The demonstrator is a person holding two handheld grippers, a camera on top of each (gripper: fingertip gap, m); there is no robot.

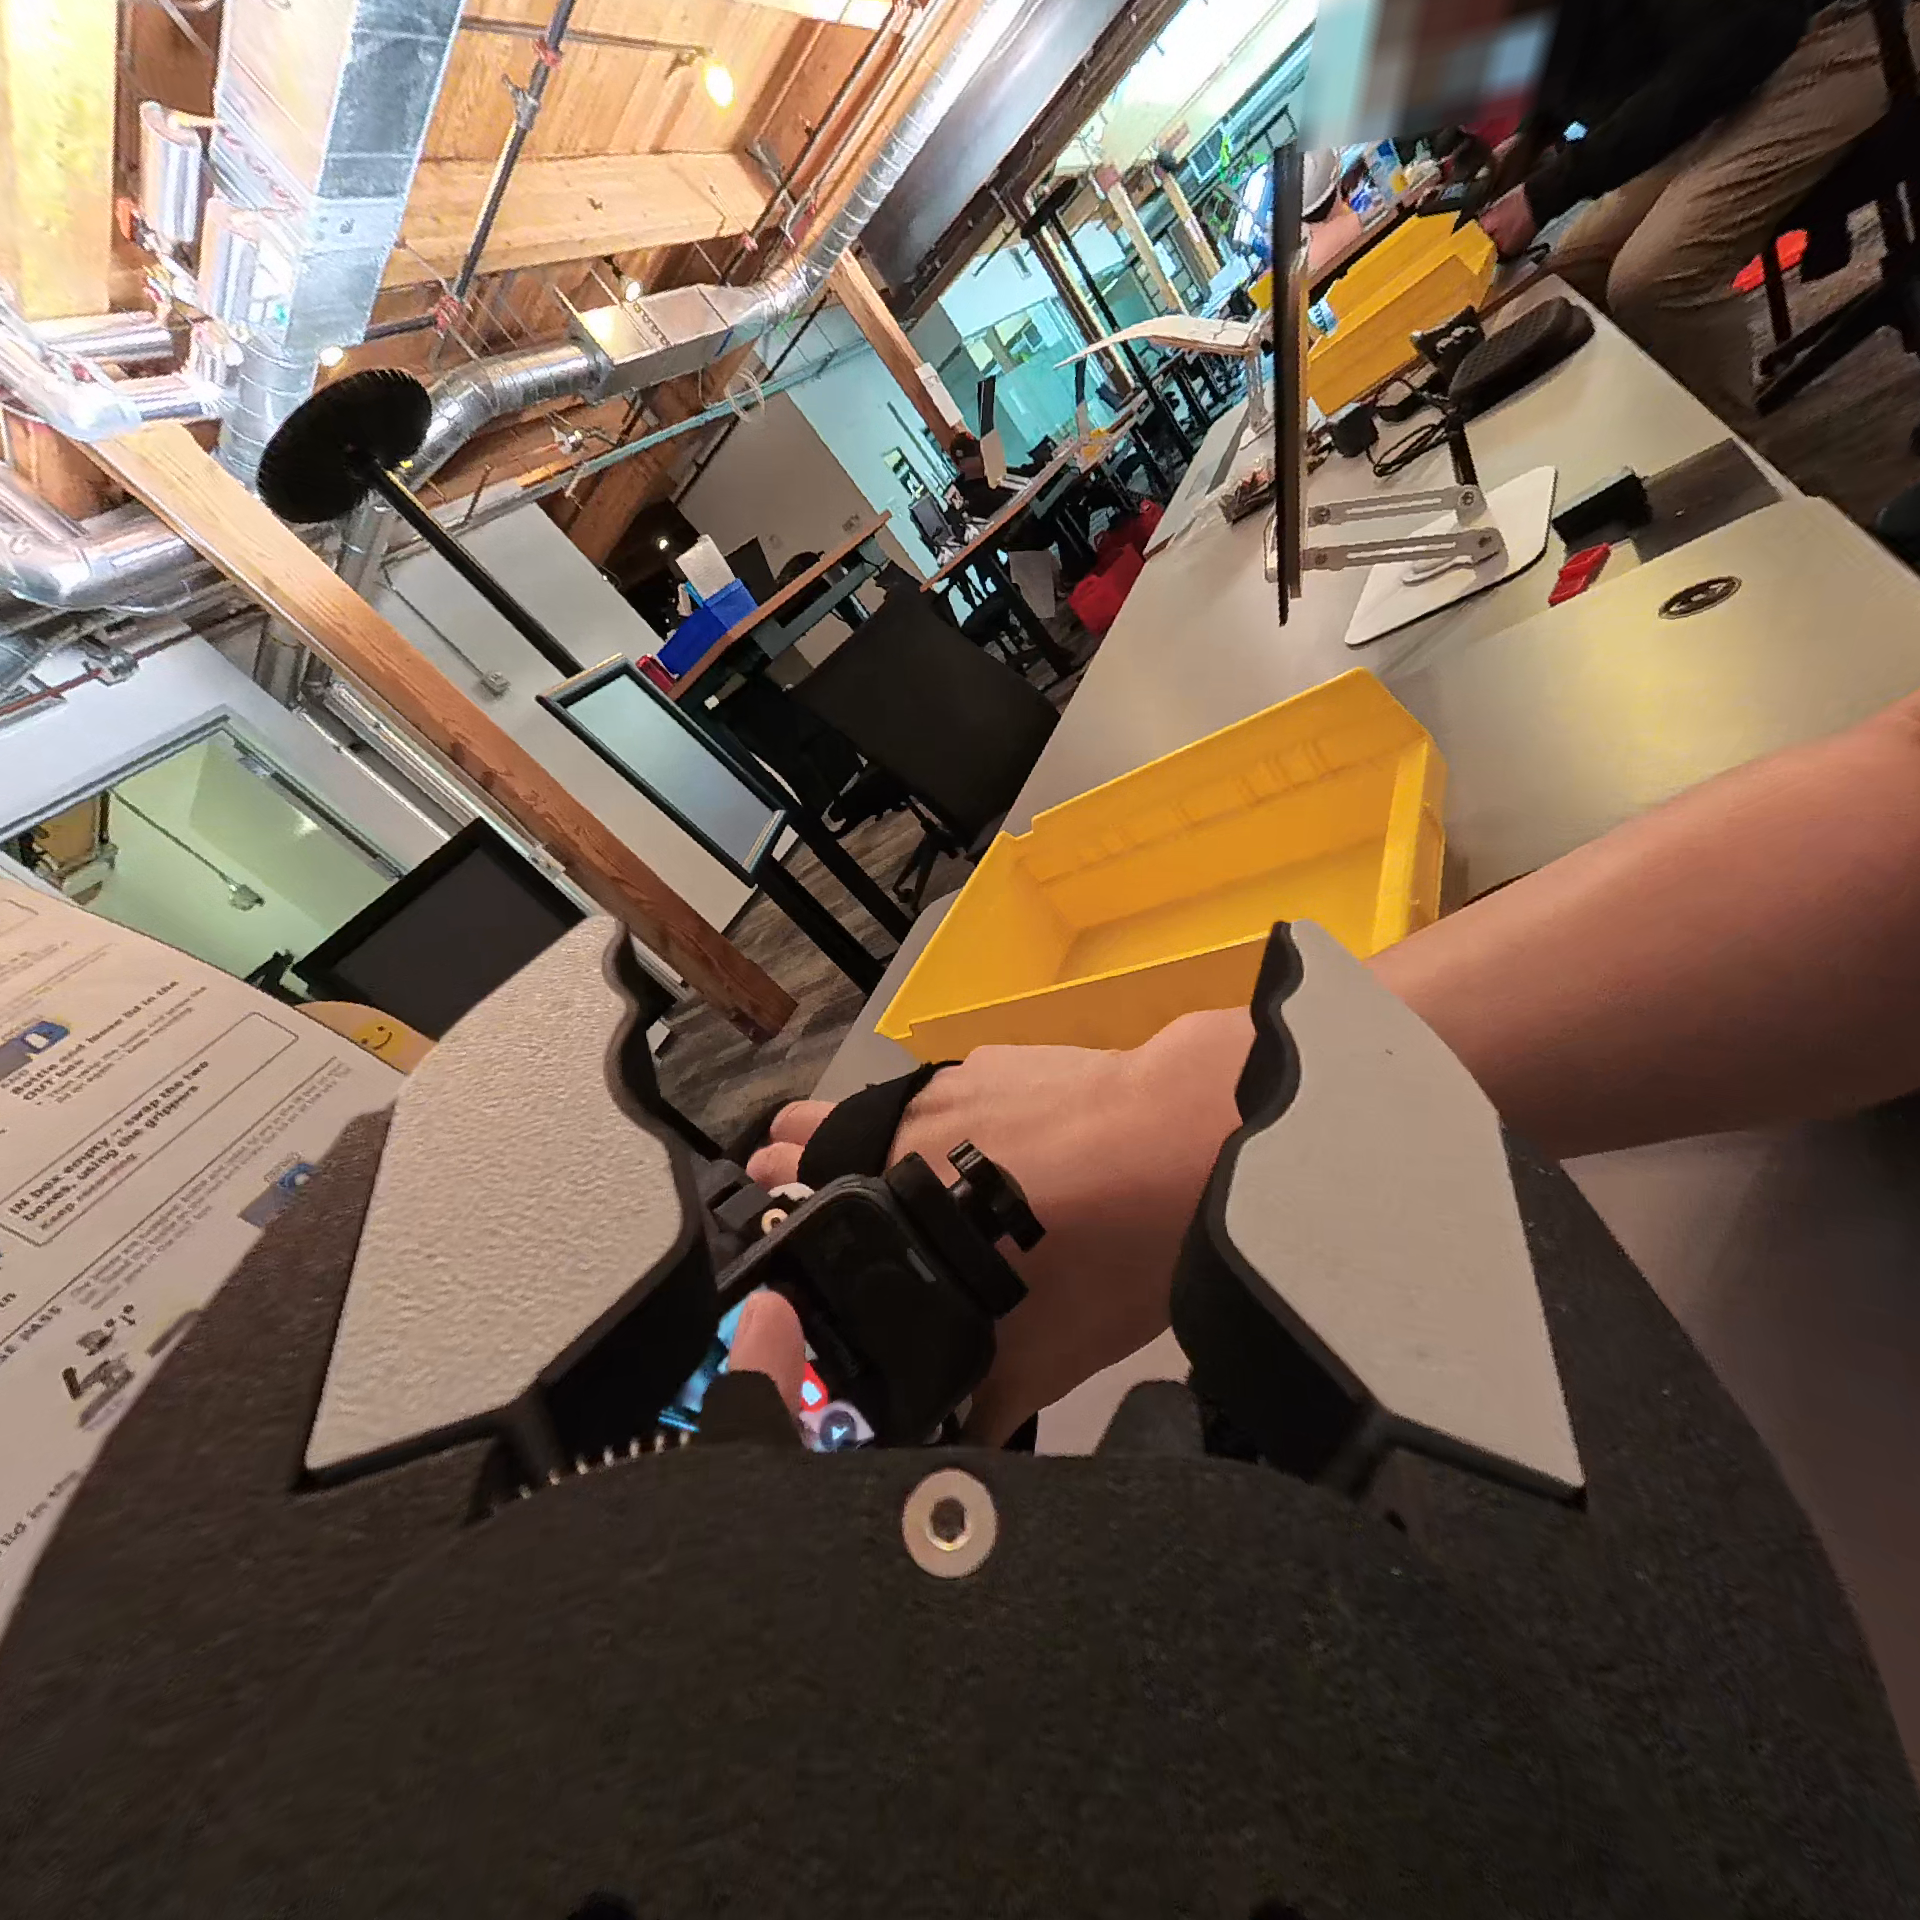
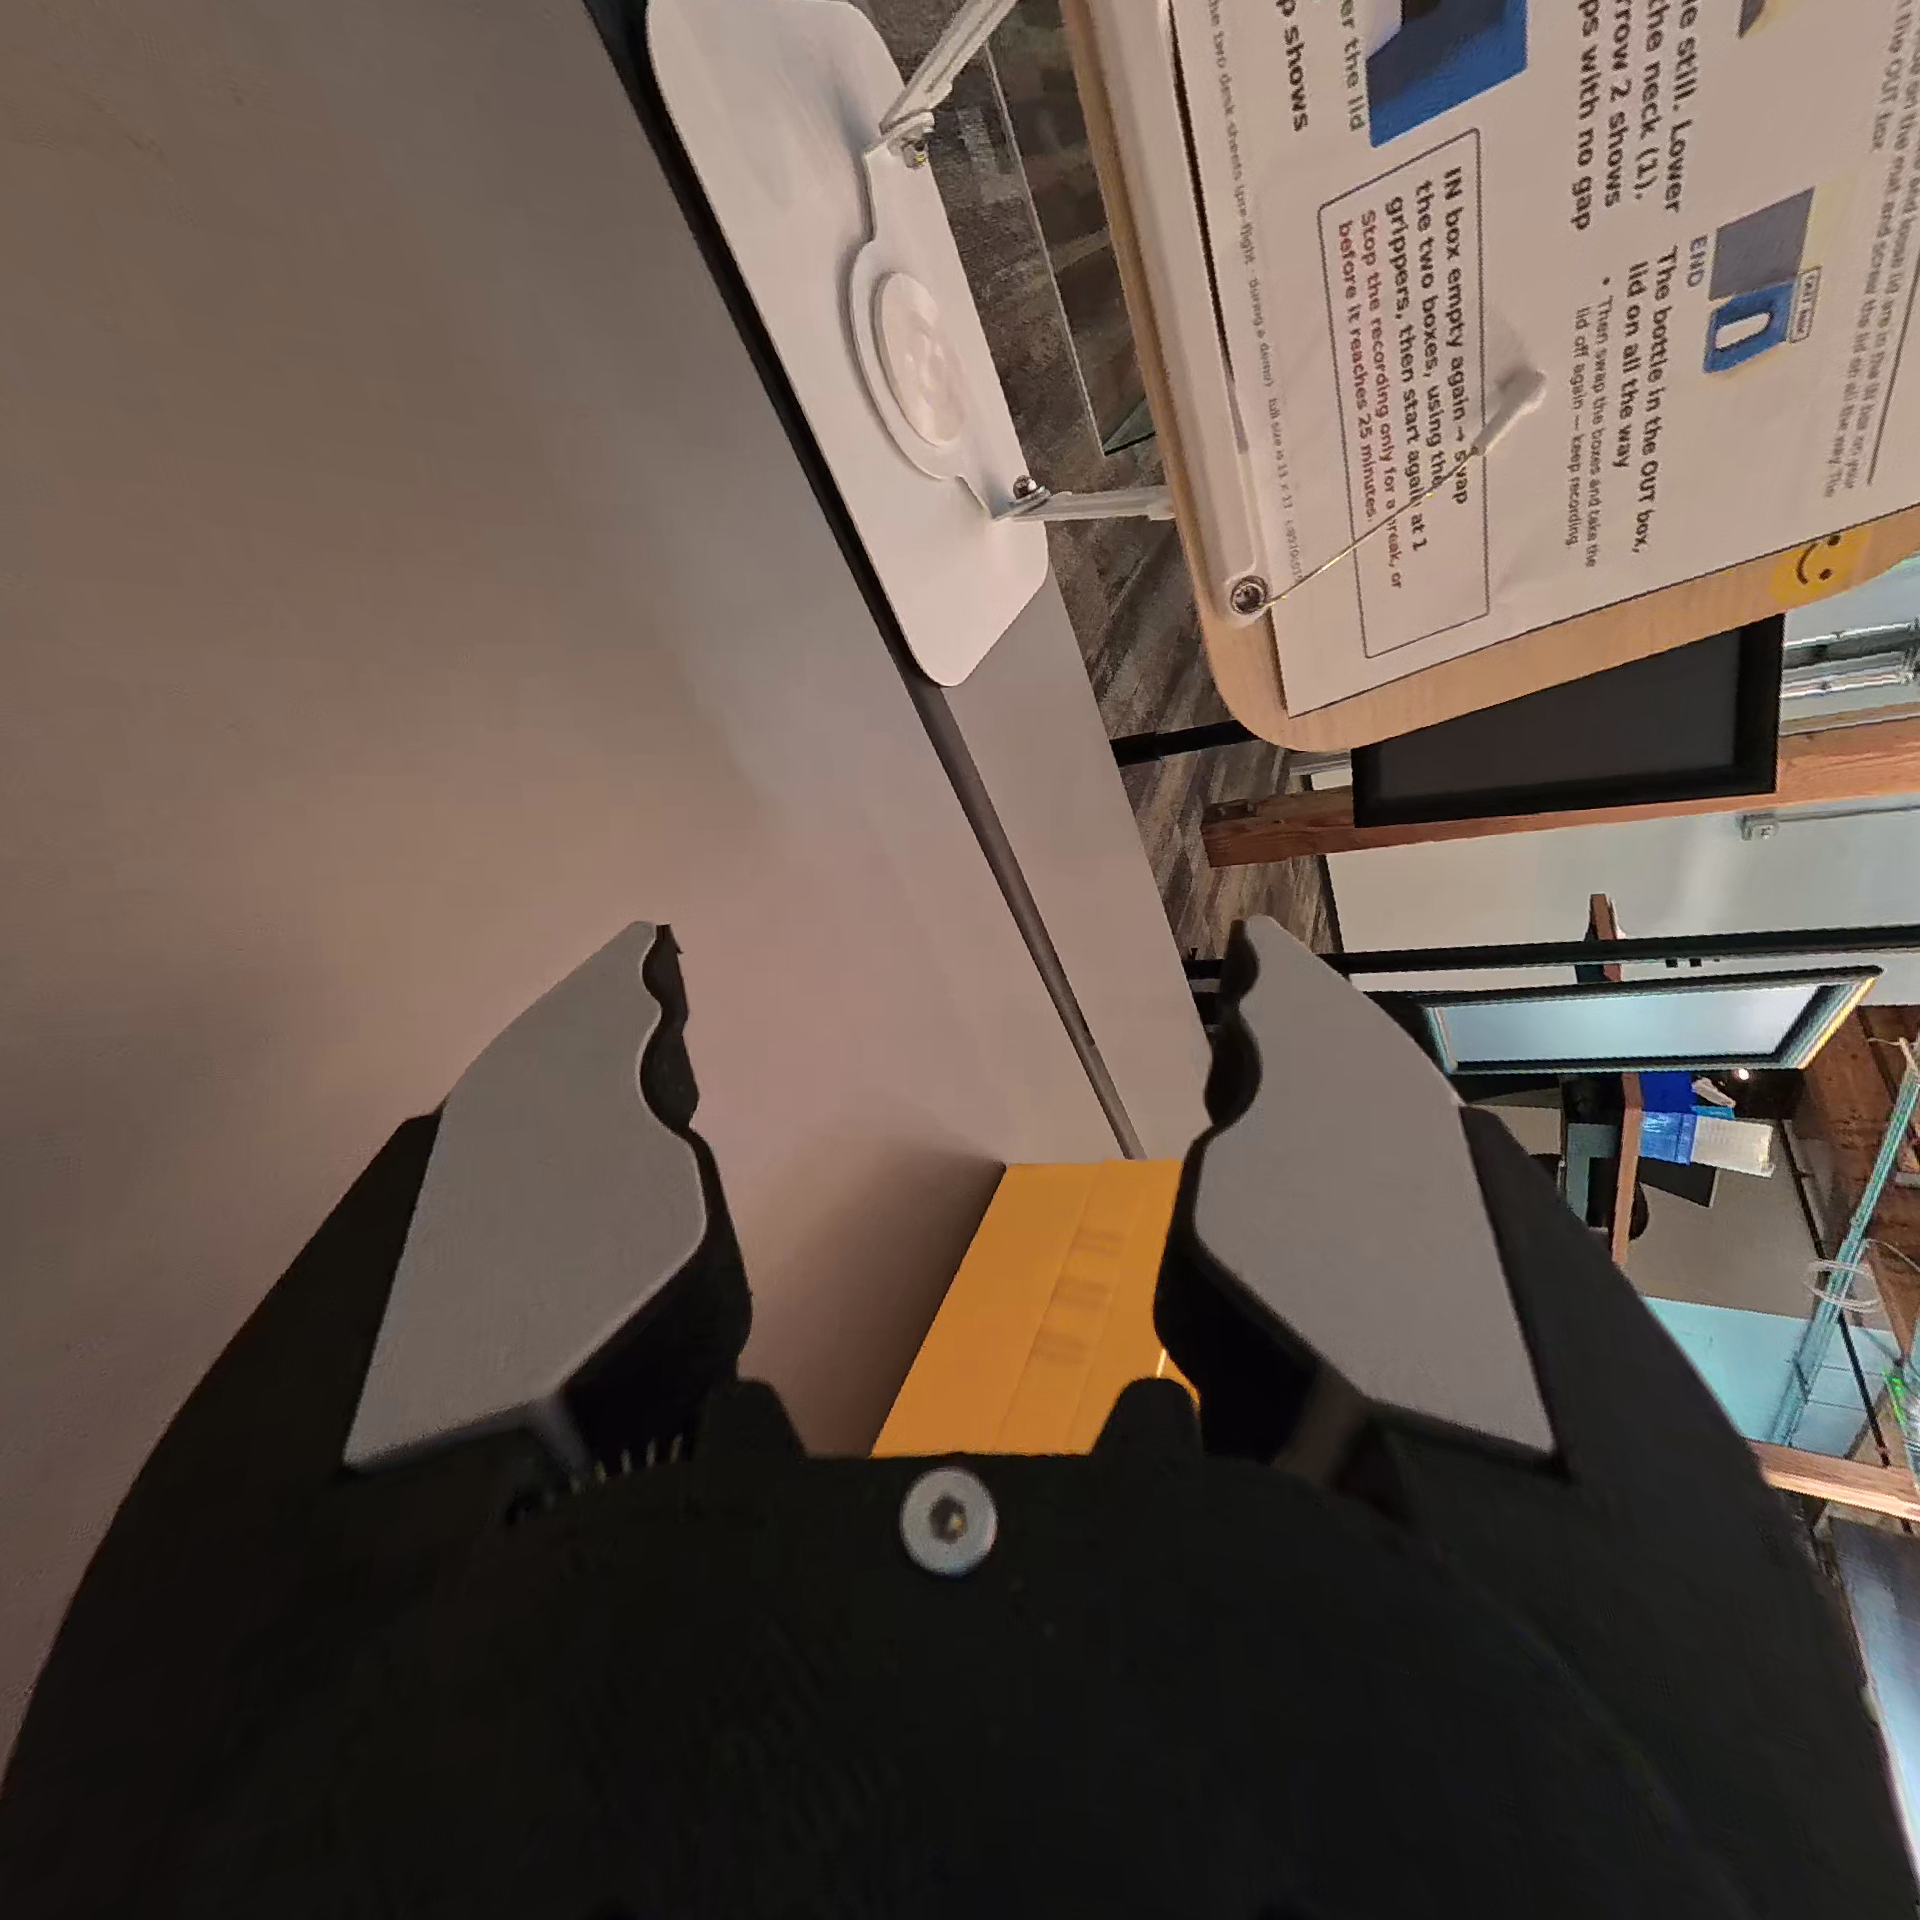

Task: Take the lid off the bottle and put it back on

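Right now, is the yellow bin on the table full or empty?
Empty, as far as visible. The left wrist view shows the yellow bin with bare floor and walls; its near corner is hidden behind a hand.

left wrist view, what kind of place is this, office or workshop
Most likely an open-plan lab or workshop office in a converted industrial building: exposed metal ducts run under wooden ceiling beams, long grey worktables carry yellow bins, and rows of desks recede behind.

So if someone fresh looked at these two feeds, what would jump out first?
Probably the empty yellow bin on the grey table, just beyond the open left gripper. Next, the person's hand between that gripper's fingers. In the right wrist view, the open right gripper faces an instruction sheet; no bottle shows.
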